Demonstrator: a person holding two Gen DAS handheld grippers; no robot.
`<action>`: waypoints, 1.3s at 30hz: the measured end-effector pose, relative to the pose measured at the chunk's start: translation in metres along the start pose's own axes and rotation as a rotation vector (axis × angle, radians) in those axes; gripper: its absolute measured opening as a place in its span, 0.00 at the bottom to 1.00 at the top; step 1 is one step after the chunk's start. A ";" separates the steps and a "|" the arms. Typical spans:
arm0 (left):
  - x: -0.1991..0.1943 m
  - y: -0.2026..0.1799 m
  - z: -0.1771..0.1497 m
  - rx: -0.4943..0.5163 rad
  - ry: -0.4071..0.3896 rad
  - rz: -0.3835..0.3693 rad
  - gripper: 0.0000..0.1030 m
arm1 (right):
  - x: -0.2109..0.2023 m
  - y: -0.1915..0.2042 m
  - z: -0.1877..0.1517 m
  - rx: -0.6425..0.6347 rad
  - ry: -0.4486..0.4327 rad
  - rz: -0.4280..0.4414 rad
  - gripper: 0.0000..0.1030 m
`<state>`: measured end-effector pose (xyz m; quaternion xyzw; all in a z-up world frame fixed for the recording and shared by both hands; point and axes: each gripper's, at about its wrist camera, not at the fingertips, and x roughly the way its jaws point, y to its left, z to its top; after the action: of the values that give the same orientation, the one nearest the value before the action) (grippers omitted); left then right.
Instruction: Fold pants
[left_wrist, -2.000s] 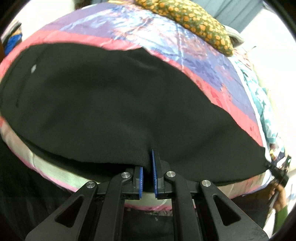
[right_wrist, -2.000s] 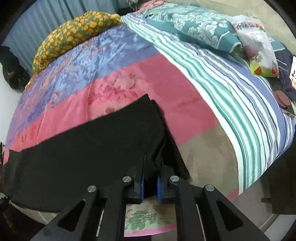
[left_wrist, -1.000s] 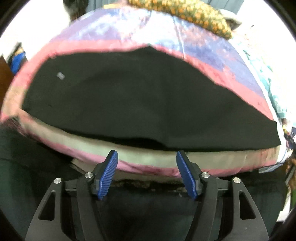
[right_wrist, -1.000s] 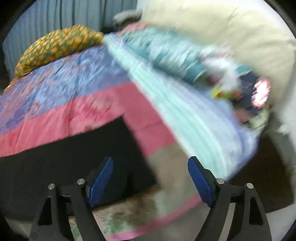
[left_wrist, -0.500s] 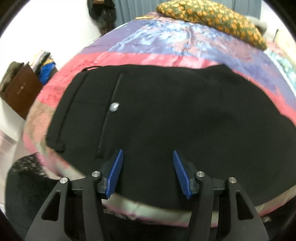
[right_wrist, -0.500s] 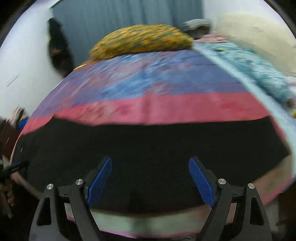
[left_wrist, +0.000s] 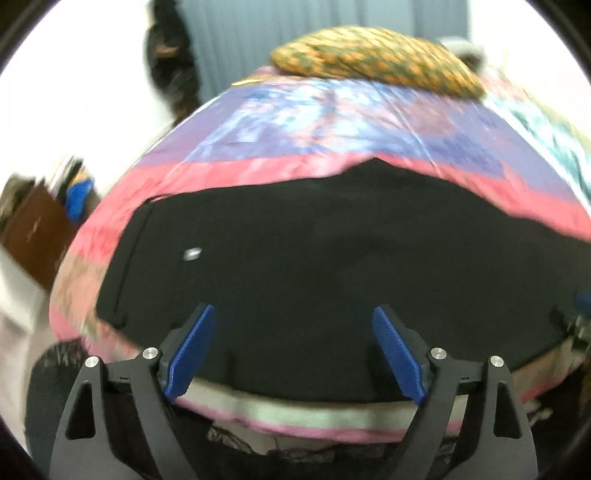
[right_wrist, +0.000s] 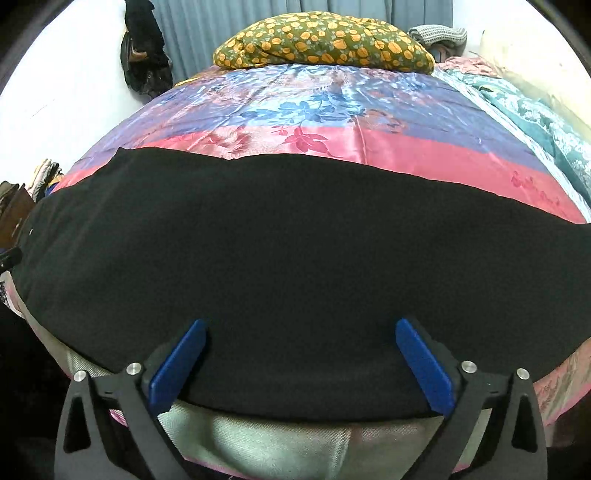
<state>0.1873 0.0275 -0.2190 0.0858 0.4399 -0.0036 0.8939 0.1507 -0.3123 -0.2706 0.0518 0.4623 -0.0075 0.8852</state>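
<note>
Bedroom light falls on a quilt (right_wrist: 325, 122) banded in purple and pink, with a patterned pillow (right_wrist: 325, 46) at the far end before a grey curtain (right_wrist: 236, 16) and a dark bag (right_wrist: 144, 55) hanging at the wall. Black pants (right_wrist: 295, 251) lie flat across the near edge of the bed, doubled lengthwise into one long strip, a small pale button (left_wrist: 192, 254) showing near the waist end in the left view. Two seconds ago both grippers pinched the near hem; each has since let go and drawn back. The left gripper (left_wrist: 291, 350) now hovers with jaws spread wide over the waist half, holding nothing, its picture smeared by motion. The right gripper (right_wrist: 301, 363) is likewise wide open and empty, squared up over the middle of the strip rather than the leg end it faced earlier. That release suggests the lengthwise fold is settled and the cloth is lying smooth. What appears to remain is the crosswise fold, bringing one end over the other. A brown cabinet (left_wrist: 33, 236) stands beside the bed at left.
</note>
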 end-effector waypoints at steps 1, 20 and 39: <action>0.010 -0.008 -0.003 0.041 0.039 0.020 0.85 | -0.003 0.001 -0.001 0.001 0.001 0.005 1.00; 0.000 -0.010 0.008 -0.036 0.024 -0.023 0.89 | -0.010 -0.083 0.004 0.292 -0.035 -0.027 0.99; 0.083 -0.023 0.040 -0.103 0.047 -0.009 1.00 | -0.002 -0.300 0.045 0.359 0.169 -0.221 0.97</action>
<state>0.2674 0.0045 -0.2641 0.0379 0.4608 0.0170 0.8865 0.1680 -0.6148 -0.2684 0.1578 0.5289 -0.1822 0.8137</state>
